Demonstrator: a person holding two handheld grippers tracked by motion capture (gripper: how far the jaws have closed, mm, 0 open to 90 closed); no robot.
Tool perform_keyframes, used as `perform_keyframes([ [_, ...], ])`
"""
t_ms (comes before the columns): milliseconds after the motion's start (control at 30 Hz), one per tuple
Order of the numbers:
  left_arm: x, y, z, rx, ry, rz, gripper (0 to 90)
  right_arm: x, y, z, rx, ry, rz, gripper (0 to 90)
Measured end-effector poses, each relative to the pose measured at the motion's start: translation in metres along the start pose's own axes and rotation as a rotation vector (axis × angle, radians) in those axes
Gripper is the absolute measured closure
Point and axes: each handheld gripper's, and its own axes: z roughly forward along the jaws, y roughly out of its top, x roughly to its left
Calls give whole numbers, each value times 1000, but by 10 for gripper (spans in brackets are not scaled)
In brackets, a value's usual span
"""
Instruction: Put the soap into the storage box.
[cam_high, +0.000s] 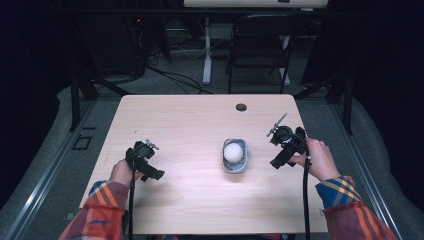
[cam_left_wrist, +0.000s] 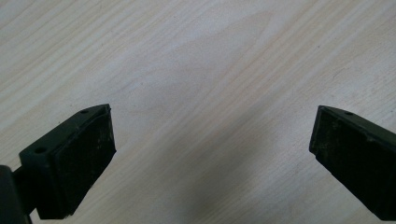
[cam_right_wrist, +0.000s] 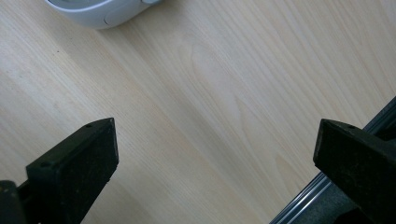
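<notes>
While both pairs of jaws stand wide over bare tabletop (cam_high: 190, 200), the left gripper (cam_left_wrist: 212, 154) and right gripper (cam_right_wrist: 215, 158) hold nothing. Beyond the right jaws' left tip sits a grey holder (cam_right_wrist: 100, 13), likely left central so either hand can reach it.

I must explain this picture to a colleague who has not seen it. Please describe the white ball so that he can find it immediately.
Start at the light wooden table. Near its middle, between the left gripper and the right gripper, stands a small pale grey tray. The white ball lies in that tray; it is the single round white thing on the table.
</notes>
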Motion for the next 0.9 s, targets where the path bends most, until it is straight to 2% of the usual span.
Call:
perform_keyframes([
  [167, 0, 0, 0, 2, 1, 1, 2, -2, -20, 3, 5, -17, 22, 0],
  [267, 0, 0, 0, 4, 1, 2, 2, -2, -26, 5, 24, -9, 15, 0],
  [300, 0, 0, 0, 2, 2, 2, 1, -2, -31, 7, 12, -7, 28, 0],
  [333, 0, 0, 0, 3, 2, 1, 1, 1, -41, 13, 7, -20, 52, 0],
  [433, -1, 0, 1, 4, 2, 1, 2, 2, -48, 16, 27, -54, 38, 0],
  [467, -1, 0, 1, 5, 2, 2, 2, 3, -54, 19, 24, -56, 43, 0],
  [500, -1, 0, 1, 5, 4, 3, 2, 6, -62, 26, -14, -58, 72, 0],
  [633, 0, 0, 0, 5, 7, 5, 2, 9, -69, 35, 1, -58, 65, 0],
  [667, 0, 1, 0, 6, 7, 4, 2, 11, -71, 39, -10, -58, 69, 0],
  [733, -1, 2, 0, 6, 9, 14, 2, 9, -72, 43, 15, -44, 57, 0],
  [800, -2, 2, 0, 0, 10, 18, 1, 9, -74, 47, 8, -33, 72, 0],
  [833, -3, 2, -1, -4, 11, 16, 2, 8, -74, 46, 26, -34, 61, 0],
  [900, -2, 2, -2, -8, 12, 17, 2, 9, -76, 45, 25, -37, 61, 0],
])
